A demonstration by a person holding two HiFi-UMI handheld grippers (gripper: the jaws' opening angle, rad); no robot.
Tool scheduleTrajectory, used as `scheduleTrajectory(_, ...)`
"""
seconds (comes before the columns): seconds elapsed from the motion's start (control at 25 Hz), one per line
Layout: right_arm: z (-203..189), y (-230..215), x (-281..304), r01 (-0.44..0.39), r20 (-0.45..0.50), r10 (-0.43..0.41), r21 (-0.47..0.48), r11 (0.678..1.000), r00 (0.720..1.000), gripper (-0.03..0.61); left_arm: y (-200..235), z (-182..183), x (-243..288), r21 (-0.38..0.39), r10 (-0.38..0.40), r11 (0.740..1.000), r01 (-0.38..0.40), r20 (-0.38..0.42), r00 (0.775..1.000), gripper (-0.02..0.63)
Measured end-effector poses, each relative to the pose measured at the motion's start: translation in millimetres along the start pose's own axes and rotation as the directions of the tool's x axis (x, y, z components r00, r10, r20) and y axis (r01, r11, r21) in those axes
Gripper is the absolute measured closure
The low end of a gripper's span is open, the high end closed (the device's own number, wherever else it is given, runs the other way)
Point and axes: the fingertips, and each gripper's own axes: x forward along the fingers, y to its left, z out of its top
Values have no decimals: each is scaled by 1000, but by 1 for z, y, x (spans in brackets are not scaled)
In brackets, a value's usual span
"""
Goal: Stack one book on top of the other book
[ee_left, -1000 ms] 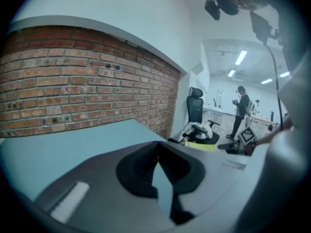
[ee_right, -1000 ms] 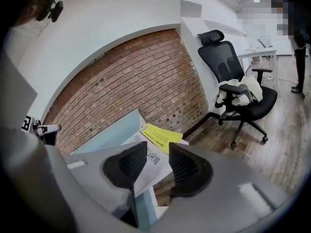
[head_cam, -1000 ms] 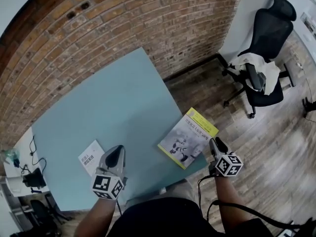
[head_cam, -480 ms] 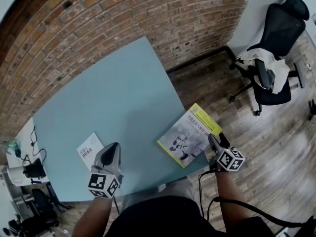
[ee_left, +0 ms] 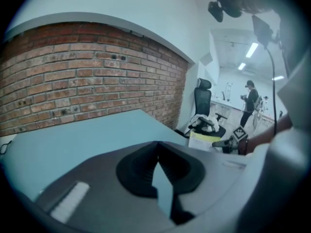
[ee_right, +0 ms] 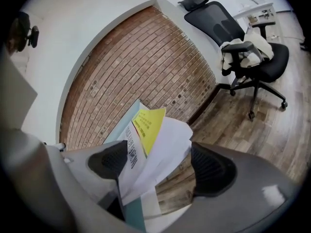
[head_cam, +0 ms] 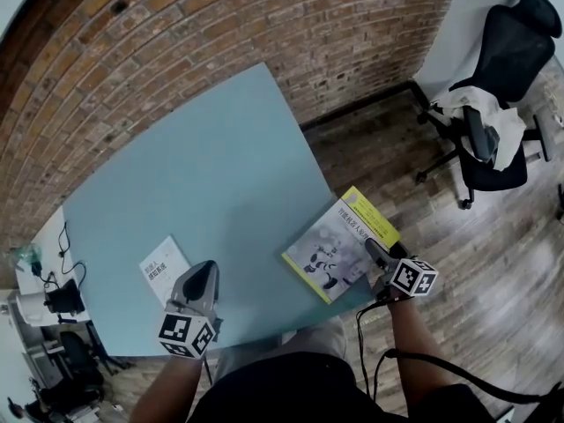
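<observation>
Two broad surfaces frame everything: a brick wall [head_cam: 264,33] behind and a plank floor [head_cam: 493,263] to the right. Against the wall stands the pale blue bench [head_cam: 203,174], one corner pointing towards the person. A black office chair [head_cam: 498,69] with a light cloth draped over it sits on the floor, well apart from the bench.

The bigger book [head_cam: 339,241], yellow and white on its cover, lies at the bench's near right corner, with its edge jutting past the rim. The smaller white book [head_cam: 163,267] lies flat near the bench's near left edge, well apart from the yellow one.

The right claw [head_cam: 374,249] is at the yellow book's overhanging edge. Its jaws have just been opening and now stand spread wide, the book's cover and loose pages between them, closer to one pad than the other. The left claw [head_cam: 204,271] hangs just beside the white book, pressed together at the tips with nothing between them
</observation>
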Motion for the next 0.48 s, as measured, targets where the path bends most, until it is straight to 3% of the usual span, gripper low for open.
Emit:
scheduleTrajectory(0.2,-5,-7,6,-14,-20,15,75,997,1000,135,1,-7,2,-26,8,1000,-8,-17,1000,609)
scheduleTrajectory(0.48,-4,-1,15,-67,-22,70,126,990,997,130,0,-12,3,-31,10,999,-11,-25,1000,609)
